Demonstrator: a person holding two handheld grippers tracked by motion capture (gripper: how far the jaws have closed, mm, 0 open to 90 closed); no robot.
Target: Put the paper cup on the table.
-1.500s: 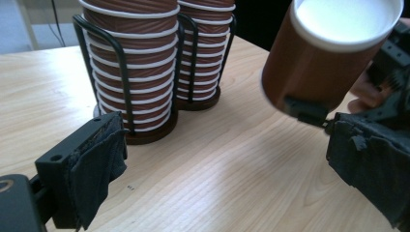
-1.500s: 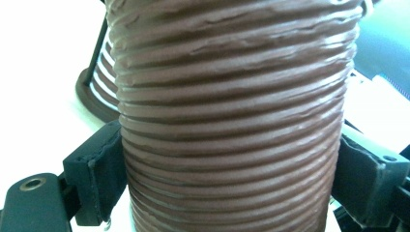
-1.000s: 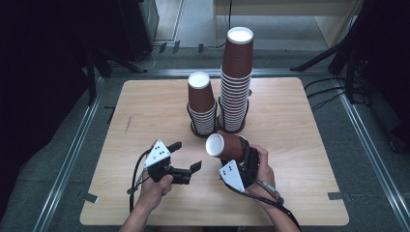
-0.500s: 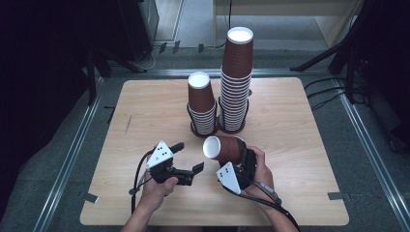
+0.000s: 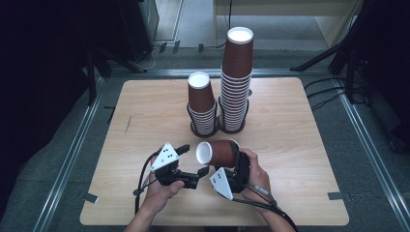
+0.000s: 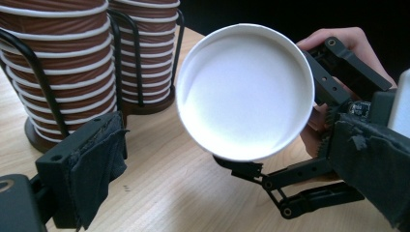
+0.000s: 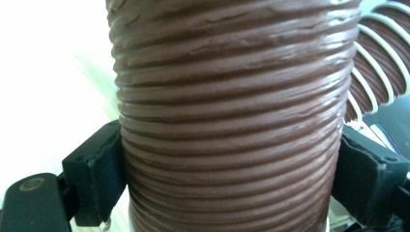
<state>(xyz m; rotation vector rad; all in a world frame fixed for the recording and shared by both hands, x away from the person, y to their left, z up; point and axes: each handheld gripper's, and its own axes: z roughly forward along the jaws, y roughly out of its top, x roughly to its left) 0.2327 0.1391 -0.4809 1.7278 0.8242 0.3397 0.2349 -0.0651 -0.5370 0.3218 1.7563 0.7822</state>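
Observation:
A brown ribbed paper cup (image 5: 223, 152) lies on its side in the air above the table's front middle, its white round end facing left. My right gripper (image 5: 234, 160) is shut on its body; in the right gripper view both pads press the cup (image 7: 232, 96) from the sides. My left gripper (image 5: 193, 159) stands open just left of the cup. In the left gripper view the cup's white end (image 6: 244, 92) sits between and slightly beyond the spread jaws of my left gripper (image 6: 227, 133), touching neither pad.
Two stacks of upside-down brown cups stand in black wire holders at the table's middle: a short stack (image 5: 201, 104) and a taller stack (image 5: 236, 77) to its right. The wooden table (image 5: 300, 140) has bare room on both sides.
The cup in my right gripper has tipped fully sideways and come down toward the left. My left gripper has moved up to its white end, staying open.

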